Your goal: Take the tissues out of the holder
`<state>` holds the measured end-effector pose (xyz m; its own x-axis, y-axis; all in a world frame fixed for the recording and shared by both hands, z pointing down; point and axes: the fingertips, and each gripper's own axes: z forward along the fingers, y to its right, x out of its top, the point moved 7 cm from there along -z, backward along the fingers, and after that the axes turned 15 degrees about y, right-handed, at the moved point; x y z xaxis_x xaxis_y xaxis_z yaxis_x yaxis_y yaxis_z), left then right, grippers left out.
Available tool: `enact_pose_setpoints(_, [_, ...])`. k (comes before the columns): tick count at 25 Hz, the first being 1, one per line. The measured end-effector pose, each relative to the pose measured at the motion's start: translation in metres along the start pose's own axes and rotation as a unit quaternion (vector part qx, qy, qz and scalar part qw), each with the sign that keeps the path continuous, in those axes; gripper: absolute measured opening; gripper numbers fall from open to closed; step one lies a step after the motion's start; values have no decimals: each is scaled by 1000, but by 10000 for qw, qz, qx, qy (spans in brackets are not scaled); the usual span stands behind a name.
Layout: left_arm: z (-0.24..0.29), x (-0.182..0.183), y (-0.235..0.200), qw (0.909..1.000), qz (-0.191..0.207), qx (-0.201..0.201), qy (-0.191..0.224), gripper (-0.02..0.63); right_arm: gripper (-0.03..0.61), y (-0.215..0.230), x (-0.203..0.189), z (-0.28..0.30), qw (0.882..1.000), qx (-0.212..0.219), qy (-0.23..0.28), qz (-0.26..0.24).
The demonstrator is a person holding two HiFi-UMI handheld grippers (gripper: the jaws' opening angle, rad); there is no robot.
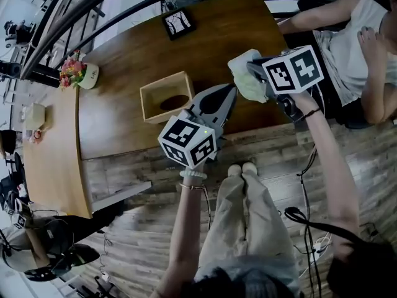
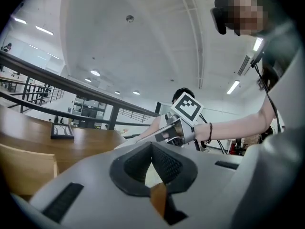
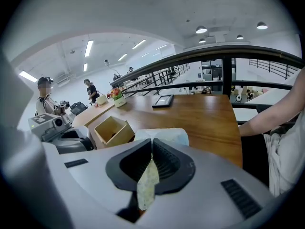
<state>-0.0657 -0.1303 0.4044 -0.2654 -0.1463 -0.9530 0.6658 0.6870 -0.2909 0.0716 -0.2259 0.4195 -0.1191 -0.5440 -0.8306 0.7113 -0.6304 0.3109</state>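
Note:
The wooden tissue holder (image 1: 164, 97) stands on the brown table (image 1: 124, 123), its top open and its inside dark. My right gripper (image 1: 251, 74) hovers over the table's near right part, shut on a pale pack of tissues (image 1: 243, 78). In the right gripper view a strip of the tissues (image 3: 148, 178) is pinched between the pads, the rest bulges beyond the tips, and the holder (image 3: 112, 131) lies to the left. My left gripper (image 1: 229, 93) sits between holder and tissues, tips together and holding nothing. In its view the holder (image 2: 24, 168) shows at the left edge.
A dark framed picture (image 1: 178, 23) stands at the table's far side and a flower pot (image 1: 77, 72) at its left end. A seated person (image 1: 353, 42) is at the table's right end. A black railing (image 1: 93, 11) runs behind the table.

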Motion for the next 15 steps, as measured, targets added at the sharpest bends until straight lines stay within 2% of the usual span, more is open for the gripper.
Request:
enact_pose_setpoints(5, [8, -11, -14, 9999, -80, 27, -82, 8, 21, 5, -4, 28, 9996, -74, 152, 242])
enact_pose_setpoints(11, [14, -15, -10, 9998, -148, 44, -111, 8, 21, 7, -4, 32, 9995, -267, 113, 92])
enact_pose_setpoints(15, [15, -19, -8, 9997, -191, 44, -119, 8, 23, 6, -7, 35, 9997, -243, 35, 57])
